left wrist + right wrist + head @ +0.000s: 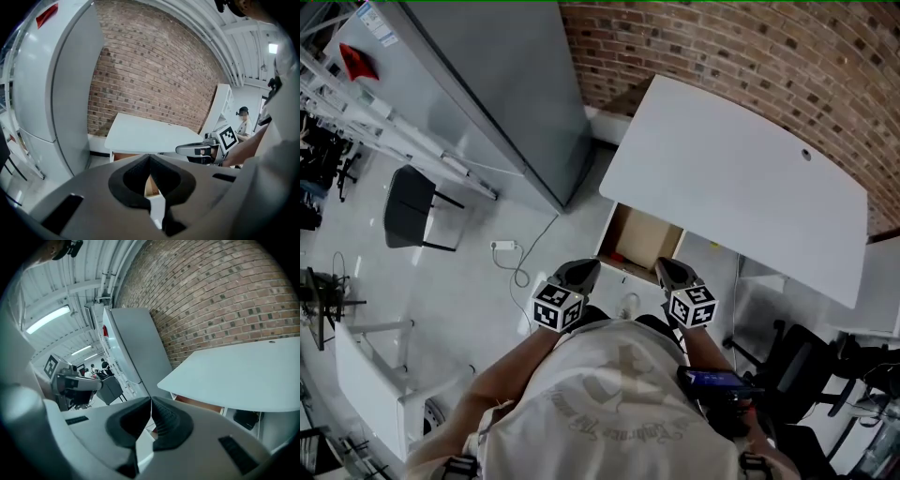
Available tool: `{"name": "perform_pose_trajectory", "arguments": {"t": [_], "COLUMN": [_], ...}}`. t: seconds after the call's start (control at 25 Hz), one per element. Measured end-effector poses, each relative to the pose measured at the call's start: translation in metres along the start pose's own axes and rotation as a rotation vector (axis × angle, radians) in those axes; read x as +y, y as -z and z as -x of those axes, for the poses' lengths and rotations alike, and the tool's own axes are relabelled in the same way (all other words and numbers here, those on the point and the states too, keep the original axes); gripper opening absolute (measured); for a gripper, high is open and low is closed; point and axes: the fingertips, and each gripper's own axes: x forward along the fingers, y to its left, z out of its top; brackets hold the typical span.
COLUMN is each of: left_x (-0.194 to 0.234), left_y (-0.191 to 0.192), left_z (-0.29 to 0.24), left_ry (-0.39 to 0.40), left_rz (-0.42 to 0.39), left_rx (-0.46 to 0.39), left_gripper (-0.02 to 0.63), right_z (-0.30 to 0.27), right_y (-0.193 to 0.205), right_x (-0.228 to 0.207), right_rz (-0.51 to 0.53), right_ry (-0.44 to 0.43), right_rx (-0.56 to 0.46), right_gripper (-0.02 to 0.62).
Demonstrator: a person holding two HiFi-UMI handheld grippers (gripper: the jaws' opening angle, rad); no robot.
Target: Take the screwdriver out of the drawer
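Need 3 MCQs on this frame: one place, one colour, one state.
1. Where is the open drawer? A under the desk; B on top of it; C behind it.
2. Colour of the wall behind the desk? A white; B red-brown brick; C green.
3. State of the right claw? A shut, empty; B wide open; C shut on a screwdriver.

A: the drawer sticks out beneath the desktop.
B: brick courses show in every view.
A: its jaws meet with nothing between them.
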Motion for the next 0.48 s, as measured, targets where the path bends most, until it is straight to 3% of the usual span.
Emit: {"name": "perform_pose_trajectory", "arguments": {"t": [0.28,0.48], "left_x": [-0.008,0.001], "left_y": [0.010,0.018], "left_z": [0.001,0.007], "left_ry": [-0.030,-0.065], "left_rz": [-0.026,0.001], "left_rx": [0.039,0.049], "left_gripper": [0.020,0.020], "right_z": [-0.016,-0.032], "right_y": [0.016,0.033], "right_x": [0.000,0.004], "right_rz": [-0.023,-0.017], "right_ry": [-0.066,-0.107], "right_rx": [0.043,0.103], "right_gripper": [0.023,0.025]}}
